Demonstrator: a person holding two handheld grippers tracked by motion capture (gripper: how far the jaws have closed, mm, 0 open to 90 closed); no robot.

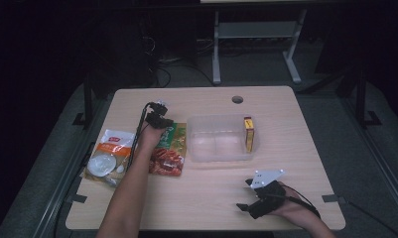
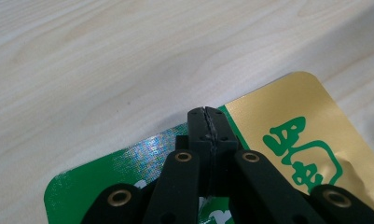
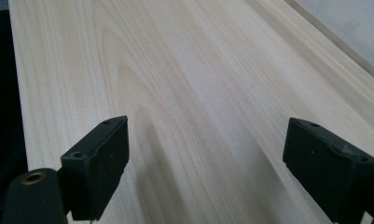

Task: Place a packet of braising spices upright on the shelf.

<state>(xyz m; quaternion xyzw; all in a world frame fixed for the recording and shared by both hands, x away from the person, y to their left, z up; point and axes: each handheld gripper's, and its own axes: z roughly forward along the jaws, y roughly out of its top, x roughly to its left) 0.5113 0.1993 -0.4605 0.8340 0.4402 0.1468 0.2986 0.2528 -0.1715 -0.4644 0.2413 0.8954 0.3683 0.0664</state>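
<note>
A green and gold snack packet (image 2: 287, 140) carries large green characters on its gold panel, in an East Asian script; they are cut off by the edge of the left gripper view and cannot be read for certain. In the high view, a white and orange packet (image 1: 109, 153) shows a small red label near its top, too small to read. A yellow and red box (image 1: 249, 134) standing in a clear plastic tub (image 1: 219, 158) bears print that is too small to read.

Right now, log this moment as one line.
left hand-held gripper: shut on green-gold snack packet edge | right hand-held gripper: open, over bare table | clear bin: holds yellow box
</note>
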